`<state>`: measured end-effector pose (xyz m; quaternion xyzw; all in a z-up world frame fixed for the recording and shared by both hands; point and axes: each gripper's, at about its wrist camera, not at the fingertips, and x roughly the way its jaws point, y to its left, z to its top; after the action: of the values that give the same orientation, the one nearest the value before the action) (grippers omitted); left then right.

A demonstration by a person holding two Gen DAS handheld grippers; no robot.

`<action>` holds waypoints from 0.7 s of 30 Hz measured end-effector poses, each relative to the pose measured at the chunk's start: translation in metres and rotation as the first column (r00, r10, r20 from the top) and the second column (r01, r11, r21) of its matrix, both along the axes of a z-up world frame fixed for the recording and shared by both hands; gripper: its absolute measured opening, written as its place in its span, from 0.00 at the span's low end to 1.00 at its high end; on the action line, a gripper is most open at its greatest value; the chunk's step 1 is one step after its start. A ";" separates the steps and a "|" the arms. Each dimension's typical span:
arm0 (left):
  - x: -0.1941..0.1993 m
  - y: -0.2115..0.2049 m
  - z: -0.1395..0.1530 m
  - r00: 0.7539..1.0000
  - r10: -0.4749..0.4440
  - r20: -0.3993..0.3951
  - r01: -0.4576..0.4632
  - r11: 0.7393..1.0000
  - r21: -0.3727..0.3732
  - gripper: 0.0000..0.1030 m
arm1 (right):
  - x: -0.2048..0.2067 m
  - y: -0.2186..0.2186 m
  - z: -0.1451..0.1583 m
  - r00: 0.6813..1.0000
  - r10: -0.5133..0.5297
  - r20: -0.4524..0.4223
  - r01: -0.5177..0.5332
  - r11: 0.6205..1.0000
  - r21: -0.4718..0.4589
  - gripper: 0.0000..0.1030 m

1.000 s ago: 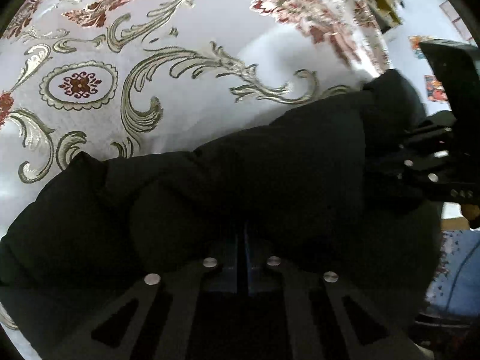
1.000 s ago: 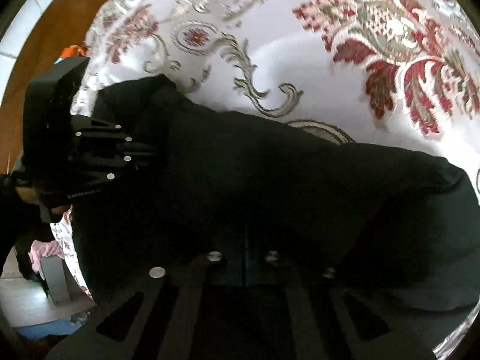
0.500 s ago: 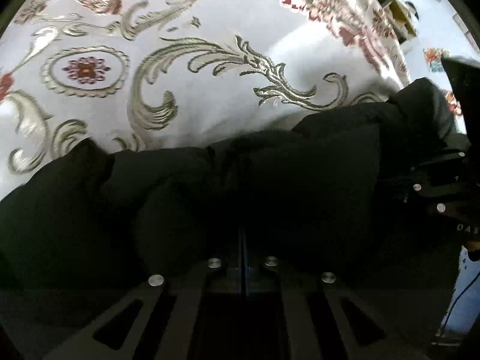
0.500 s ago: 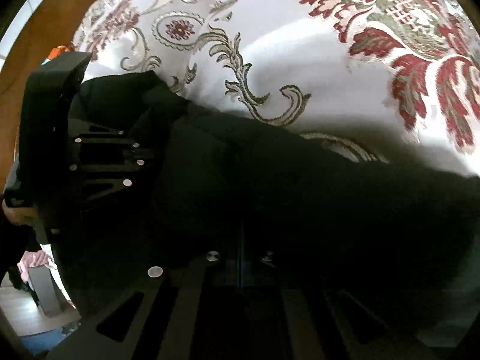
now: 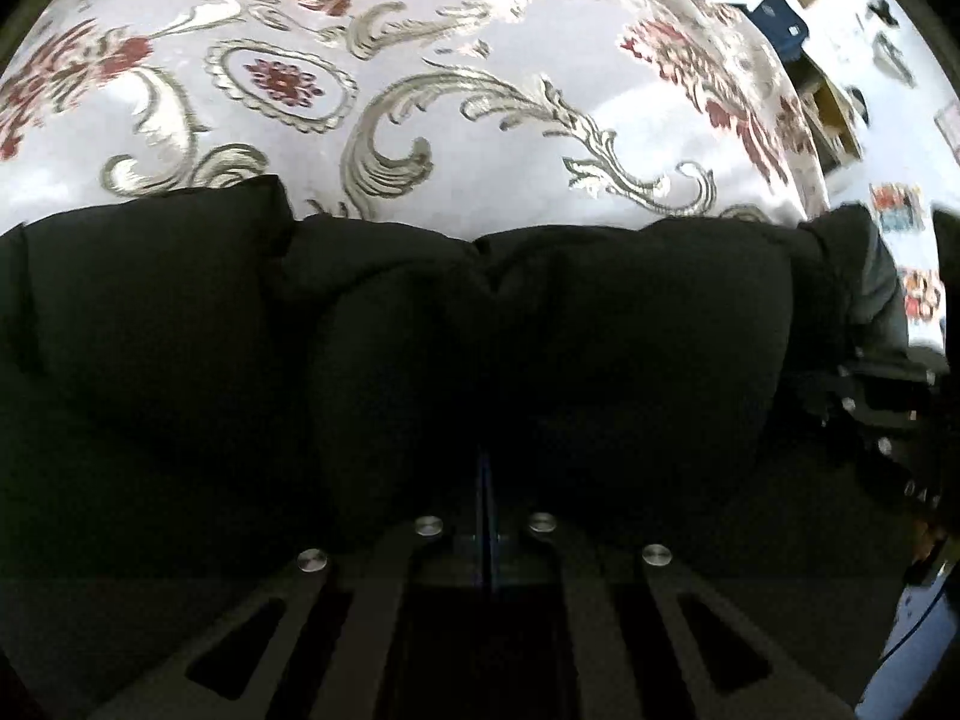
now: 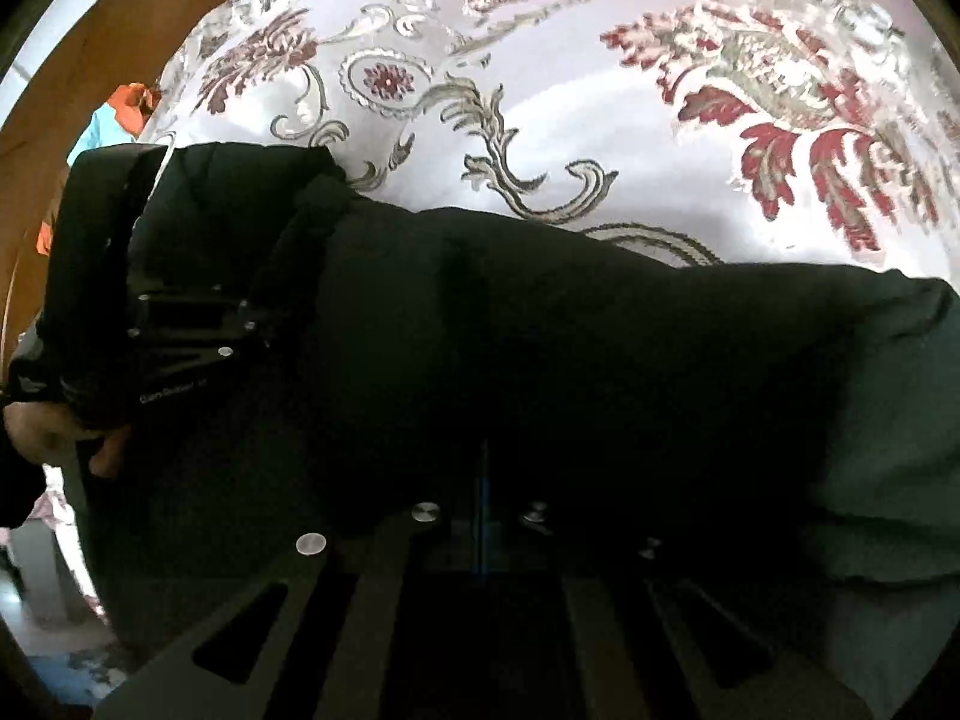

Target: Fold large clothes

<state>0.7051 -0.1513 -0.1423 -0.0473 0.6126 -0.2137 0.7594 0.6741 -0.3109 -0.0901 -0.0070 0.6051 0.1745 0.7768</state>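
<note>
A black padded jacket (image 5: 540,360) fills the lower half of the left wrist view and also fills the right wrist view (image 6: 540,360). It lies over a white bedspread (image 5: 480,48) with red and gold floral patterns. My left gripper (image 5: 485,480) is shut on a fold of the jacket, its fingertips buried in the fabric. My right gripper (image 6: 482,468) is shut on another fold of it. The right gripper shows at the right edge of the left wrist view (image 5: 882,402). The left gripper shows at the left of the right wrist view (image 6: 180,324), with a hand behind it.
The bedspread (image 6: 600,60) stretches ahead of the jacket. A wooden panel (image 6: 90,60) and orange cloth (image 6: 135,102) stand at the bed's left side. A dark blue bag (image 5: 774,12) and furniture lie beyond the bed's far right edge.
Both grippers have moved with the jacket still held. The jacket's far edge has risen in both views and levelled out, and more of the bedspread's far side shows.
</note>
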 end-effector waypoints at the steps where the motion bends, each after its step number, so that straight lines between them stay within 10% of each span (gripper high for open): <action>1: 0.003 0.004 0.004 1.000 0.022 0.003 -0.022 1.000 -0.003 0.04 | -0.004 -0.002 0.004 1.000 -0.012 0.022 0.012 1.000 0.011 0.00; 6: -0.027 0.005 0.042 0.983 0.142 0.120 -0.136 0.989 -0.056 0.04 | -0.030 -0.013 0.036 0.982 -0.069 0.175 0.064 0.998 0.029 0.15; 9: -0.037 0.007 0.058 0.972 0.183 0.148 -0.176 0.982 -0.064 0.04 | -0.047 -0.020 0.055 0.965 -0.070 0.251 0.060 0.997 0.048 0.54; 15: -0.063 0.034 0.092 0.927 0.274 0.256 -0.268 0.962 -0.058 0.08 | -0.068 -0.023 0.081 0.919 -0.079 0.386 0.102 0.994 -0.040 0.56; 18: -0.070 0.040 0.100 0.918 0.282 0.280 -0.278 0.959 -0.053 0.29 | -0.079 -0.036 0.094 0.886 -0.146 0.440 0.169 0.985 -0.015 0.59; 21: -0.085 0.045 0.111 0.896 0.315 0.314 -0.308 0.949 -0.072 0.70 | -0.088 -0.041 0.102 0.850 -0.212 0.482 0.230 0.973 0.023 0.67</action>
<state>0.6201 -0.1064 -0.0317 -0.1170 0.4627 -0.1005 0.8730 0.5857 -0.3516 0.0123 0.0055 0.3925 0.0661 0.9173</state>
